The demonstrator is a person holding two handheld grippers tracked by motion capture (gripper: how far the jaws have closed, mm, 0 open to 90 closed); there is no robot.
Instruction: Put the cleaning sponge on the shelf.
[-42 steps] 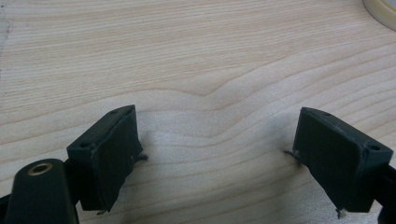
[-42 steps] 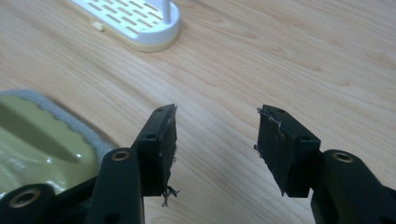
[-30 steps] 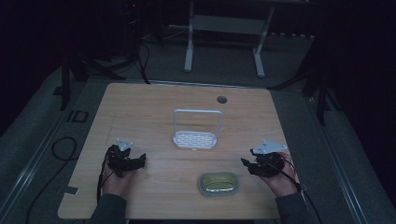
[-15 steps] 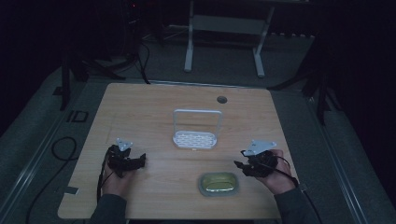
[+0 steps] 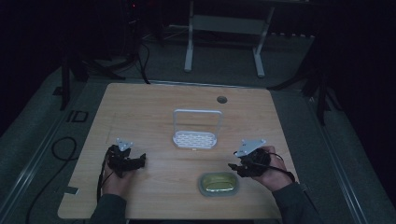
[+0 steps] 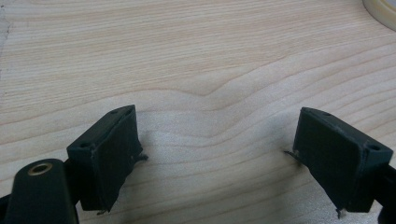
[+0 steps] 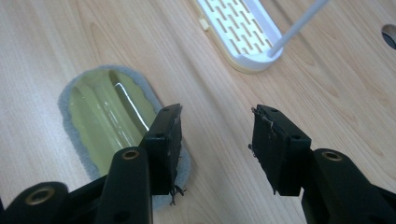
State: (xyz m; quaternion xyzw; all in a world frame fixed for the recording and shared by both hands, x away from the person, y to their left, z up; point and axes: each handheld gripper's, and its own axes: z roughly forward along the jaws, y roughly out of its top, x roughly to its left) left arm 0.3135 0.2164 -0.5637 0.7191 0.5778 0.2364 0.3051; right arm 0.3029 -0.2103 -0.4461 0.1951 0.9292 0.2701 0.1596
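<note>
Right gripper (image 5: pixel 237 166): held low over the desk (image 5: pixel 154 107) near its right front, jaws aimed left and slightly forward at the dish; a grey plate sits on top. Its jaws have just been closing and stand partly apart with only bare wood between them, nothing gripped.
Right hand (image 5: pixel 271 172): wraps the gripper body from behind, forearm entering from the bottom right.
Left gripper (image 5: pixel 138 160): rests near the left front, jaws pointing right, spread wide over bare wood.
Left hand (image 5: pixel 114 179): behind its gripper, sleeve at the front edge.
Dish (image 5: pixel 218 183): oval, grey rim, yellow-green inside, near the front edge just left of the right gripper; long axis runs left to right.
Rack (image 5: pixel 194 139): white slotted base with an upright hoop handle, mid-desk, apart from the dish.
</note>
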